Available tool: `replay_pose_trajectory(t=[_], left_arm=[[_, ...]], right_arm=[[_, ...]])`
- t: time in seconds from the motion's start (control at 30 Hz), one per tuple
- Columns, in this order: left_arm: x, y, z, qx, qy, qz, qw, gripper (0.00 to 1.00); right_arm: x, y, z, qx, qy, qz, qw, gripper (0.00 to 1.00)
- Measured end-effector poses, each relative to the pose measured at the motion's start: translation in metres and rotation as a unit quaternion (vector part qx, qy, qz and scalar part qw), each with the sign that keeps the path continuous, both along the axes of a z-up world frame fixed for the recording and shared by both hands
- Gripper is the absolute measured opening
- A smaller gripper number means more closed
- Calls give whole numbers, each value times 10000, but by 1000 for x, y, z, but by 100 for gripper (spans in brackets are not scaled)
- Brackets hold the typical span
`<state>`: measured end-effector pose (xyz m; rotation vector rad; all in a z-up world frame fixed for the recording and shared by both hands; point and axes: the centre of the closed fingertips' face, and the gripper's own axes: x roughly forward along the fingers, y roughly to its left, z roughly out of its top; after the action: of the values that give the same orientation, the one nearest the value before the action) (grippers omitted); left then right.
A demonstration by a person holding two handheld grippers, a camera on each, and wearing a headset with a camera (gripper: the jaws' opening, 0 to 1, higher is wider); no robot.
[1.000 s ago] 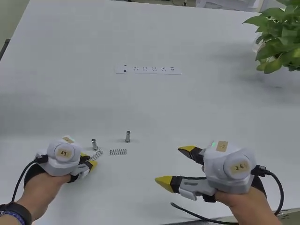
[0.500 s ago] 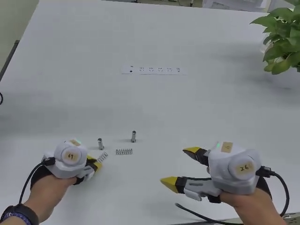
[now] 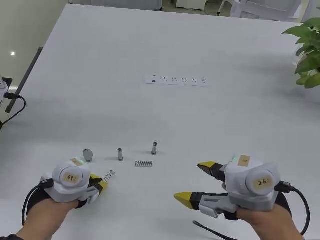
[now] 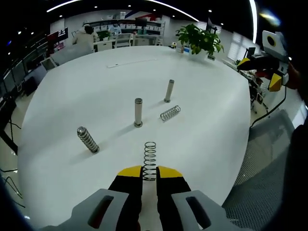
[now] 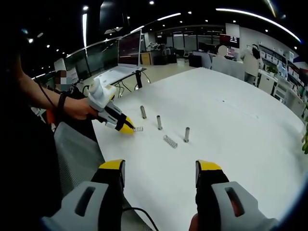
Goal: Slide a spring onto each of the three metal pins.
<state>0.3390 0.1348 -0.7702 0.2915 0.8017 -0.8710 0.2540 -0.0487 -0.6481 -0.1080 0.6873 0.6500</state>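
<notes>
The fingers (image 4: 129, 175) of the left gripper (image 4: 150, 173) are pinched shut on the near end of a spring (image 4: 150, 155). It sticks straight out ahead of them, low over the white surface (image 4: 207, 144). Whether its far end touches the surface I cannot tell.

Just ahead stands the middle pin (image 4: 138, 112), upright and bare. From the way the spring points, I'd guess it is meant for that one. Off to the left, the left pin (image 4: 87, 139) wears a spring down its length, so one of the three looks done. Further out to the right, the right pin (image 4: 169, 90) is bare too. A loose spring (image 4: 170, 112) lies flat on the surface just beside it, between the two bare pins.

The right gripper (image 3: 195, 181) hangs near the front edge, well apart from the pins. Its fingers (image 3: 206, 165) are spread wide with nothing between them.

As I read it, one pin is fitted and one spring is in hand but not yet on. The last spring is yet to be picked up and threaded onto the remaining pin.
</notes>
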Motion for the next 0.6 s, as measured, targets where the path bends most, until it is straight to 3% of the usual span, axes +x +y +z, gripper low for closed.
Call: replay_pose_trajectory(t=[0.43,0.6], left_arm=[[-12,12,14,-128,-46,165,9998,3],[-17,13,25,-167,-157,111,9997,3]], right_arm=[[0,6,2,38,-13,69,10000,57],[1,10,2,71,-13,96,9999,57]])
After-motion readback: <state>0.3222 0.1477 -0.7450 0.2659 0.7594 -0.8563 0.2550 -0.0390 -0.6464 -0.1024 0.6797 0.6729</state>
